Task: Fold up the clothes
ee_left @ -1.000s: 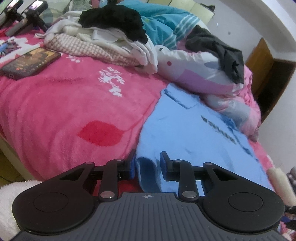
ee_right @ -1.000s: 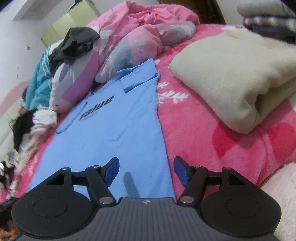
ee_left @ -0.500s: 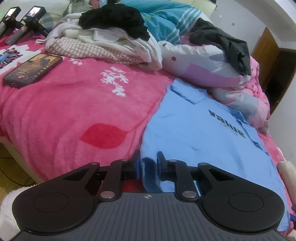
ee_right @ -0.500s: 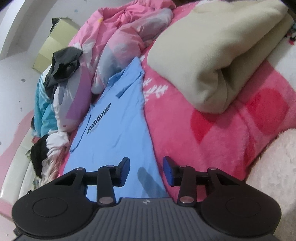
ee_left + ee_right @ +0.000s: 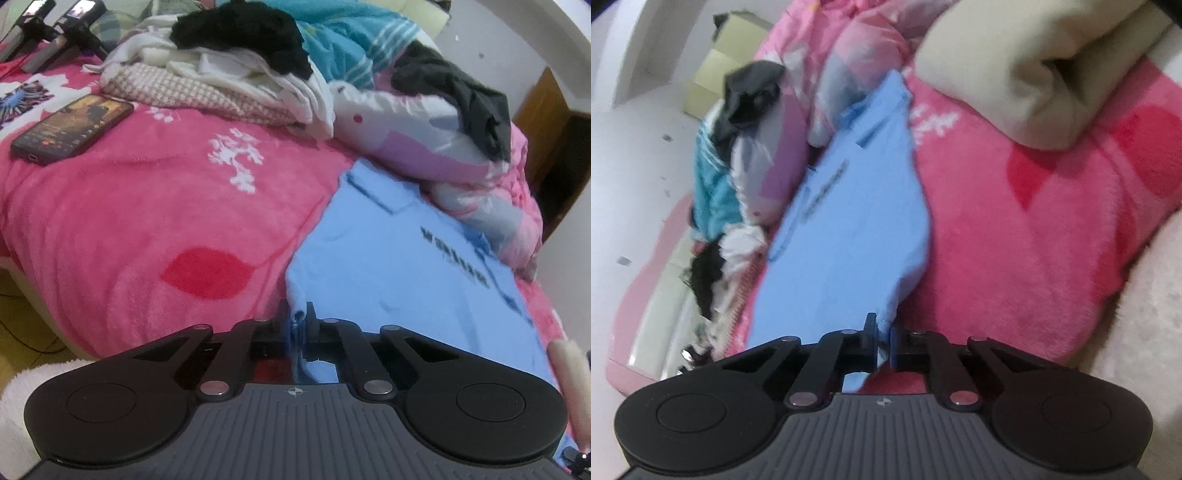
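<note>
Left wrist: my left gripper was clamped on the near left hem corner of the blue shirt, which lay flat on the pink blanket. A phone sat well apart.

Right wrist: my right gripper pinched the shirt at its near right corner, the cloth there apparently lifted; frame blurred. A beige blanket lay beyond.

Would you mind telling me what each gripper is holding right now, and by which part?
Both hold the blue shirt by its near hem: the left gripper at the hem's left corner, the right gripper at its right corner, jaws shut on the fabric.
</note>
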`<state>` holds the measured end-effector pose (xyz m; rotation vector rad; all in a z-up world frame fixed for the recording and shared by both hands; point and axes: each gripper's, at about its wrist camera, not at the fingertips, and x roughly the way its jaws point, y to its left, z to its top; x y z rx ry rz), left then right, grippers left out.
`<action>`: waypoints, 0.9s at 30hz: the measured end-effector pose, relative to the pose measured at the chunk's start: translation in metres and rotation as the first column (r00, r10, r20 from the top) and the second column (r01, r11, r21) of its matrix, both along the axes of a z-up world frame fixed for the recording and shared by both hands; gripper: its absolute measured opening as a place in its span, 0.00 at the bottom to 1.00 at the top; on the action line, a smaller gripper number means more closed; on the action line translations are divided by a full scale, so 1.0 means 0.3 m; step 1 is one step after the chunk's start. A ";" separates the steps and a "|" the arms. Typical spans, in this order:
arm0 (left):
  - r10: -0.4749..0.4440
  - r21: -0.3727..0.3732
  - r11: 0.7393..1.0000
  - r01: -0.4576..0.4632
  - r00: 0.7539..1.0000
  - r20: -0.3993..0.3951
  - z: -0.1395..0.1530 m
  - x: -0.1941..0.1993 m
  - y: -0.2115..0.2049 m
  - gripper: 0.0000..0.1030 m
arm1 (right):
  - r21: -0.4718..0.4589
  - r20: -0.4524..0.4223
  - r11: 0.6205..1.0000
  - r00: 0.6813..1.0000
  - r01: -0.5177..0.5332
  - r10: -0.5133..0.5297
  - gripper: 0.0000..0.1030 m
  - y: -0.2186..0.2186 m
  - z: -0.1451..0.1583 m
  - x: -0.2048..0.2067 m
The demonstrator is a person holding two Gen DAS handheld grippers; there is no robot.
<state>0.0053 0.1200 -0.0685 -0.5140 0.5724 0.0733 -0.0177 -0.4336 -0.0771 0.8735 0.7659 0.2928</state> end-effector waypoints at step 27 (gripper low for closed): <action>-0.008 0.093 0.996 -0.016 0.968 0.250 0.234 -0.271 -0.071 0.02 | 0.104 0.302 0.994 0.952 0.021 -0.052 0.04 -0.095 0.246 -0.186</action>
